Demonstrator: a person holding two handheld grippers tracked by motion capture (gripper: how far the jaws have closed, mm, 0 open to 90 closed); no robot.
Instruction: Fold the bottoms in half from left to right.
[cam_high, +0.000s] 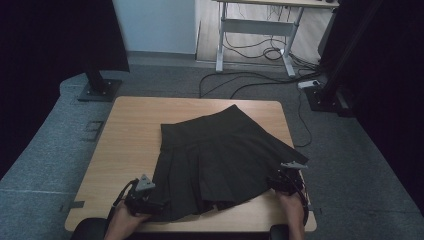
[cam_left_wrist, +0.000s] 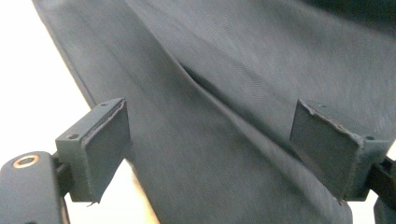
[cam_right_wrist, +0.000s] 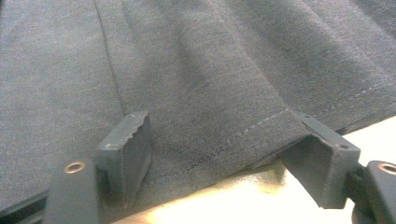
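In the high view, a dark pleated skirt (cam_high: 222, 160) lies spread on a light wooden table (cam_high: 130, 145), waistband toward the upper middle of the frame and hem fanned out toward the bottom edge. The room is dim, so the pleats read as faint lines and the hem merges with shadow at lower centre. The left gripper (cam_high: 145, 200) sits at the lower left, at the skirt's hem corner; the hand (cam_high: 122, 222) behind it is cut off by the bottom of the frame. The right gripper (cam_high: 287, 182) sits at the lower right by the other hem corner, its hand (cam_high: 292, 210) also partly cut off. From here the jaws of both are too small and dark to read. A desk frame (cam_high: 255, 30) and cables (cam_high: 260, 80) lie on the floor at the top.

In the left gripper view, the two jaws stand spread wide at lower left and lower right, with the skirt (cam_left_wrist: 224, 116) running between them, a fold crossing diagonally. The pads do not press on it. The picture is slightly blurred, and the table is washed out white at the left.

In the right gripper view, the jaws are likewise spread, and the stitched hem of the skirt (cam_right_wrist: 210, 93) lies between them, its edge across the lower frame. Whether the right jaw touches the hem's underside is unclear.
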